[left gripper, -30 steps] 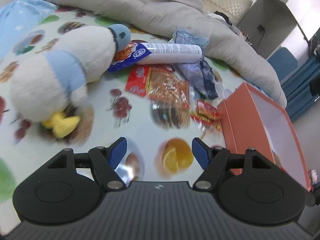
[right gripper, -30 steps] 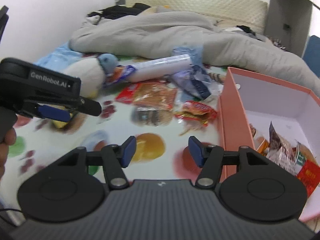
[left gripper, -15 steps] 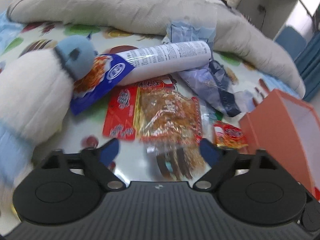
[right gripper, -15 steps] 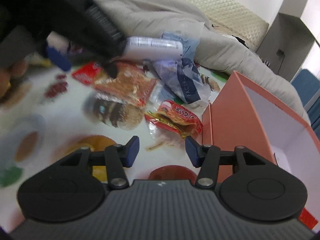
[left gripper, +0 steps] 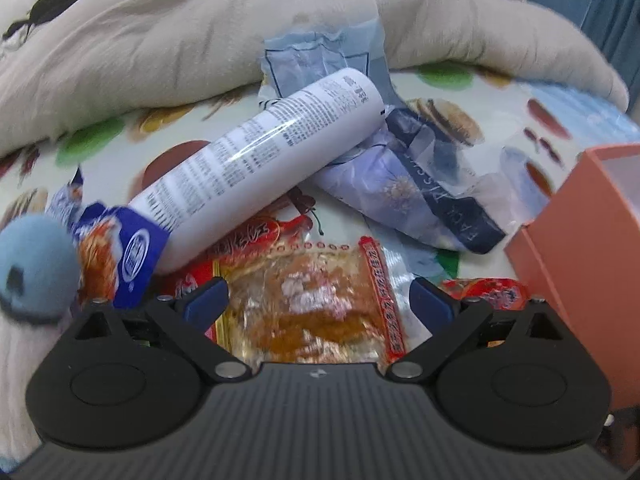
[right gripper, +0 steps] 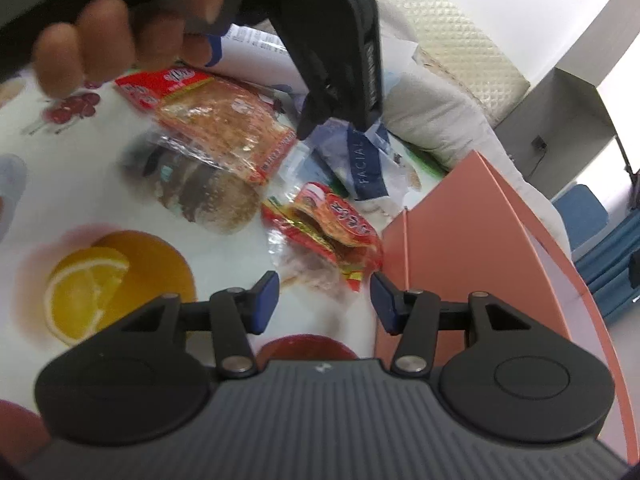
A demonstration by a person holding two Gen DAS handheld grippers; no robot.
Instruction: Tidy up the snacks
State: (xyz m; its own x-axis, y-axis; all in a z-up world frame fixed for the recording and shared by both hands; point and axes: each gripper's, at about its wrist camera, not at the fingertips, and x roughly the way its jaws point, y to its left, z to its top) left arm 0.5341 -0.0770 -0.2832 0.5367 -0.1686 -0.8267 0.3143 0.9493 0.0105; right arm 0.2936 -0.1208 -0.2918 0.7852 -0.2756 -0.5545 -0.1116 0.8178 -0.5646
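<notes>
Bed (left gripper: pixel 500 92), fruit-and-burger print sheet, with grey duvet (left gripper: pixel 160 40) bunched along far side. Salmon-pink box (right gripper: pixel 472 232) open at right edge of the snack pile; inside hidden from both views now, unlike 1 second ago when packets showed in it. Plush toy (left gripper: pixel 32 268) at far left of left wrist view, only blue head and white body edge showing, against nearly whole body earlier. White tube pack (left gripper: pixel 260 168) with blue end lying tilted across a crumpled blue facial-tissue wrapper (left gripper: pixel 420 192). Clear packet of orange-brown snack (left gripper: pixel 312 300) with red edging directly under left tongs (left gripper: pixel 320 304), much closer than before. Left tongs spread wide, having just been opening, straddling that packet with pads apart from it, nothing gripped. Small red-and-yellow snack packet (right gripper: pixel 332 236) just ahead of right tongs (right gripper: pixel 324 300), near box corner. Right tongs about half open, having closed slightly, nothing between pads. Hand (right gripper: pixel 120 32) on left gripper blurred at top of right wrist view.
</notes>
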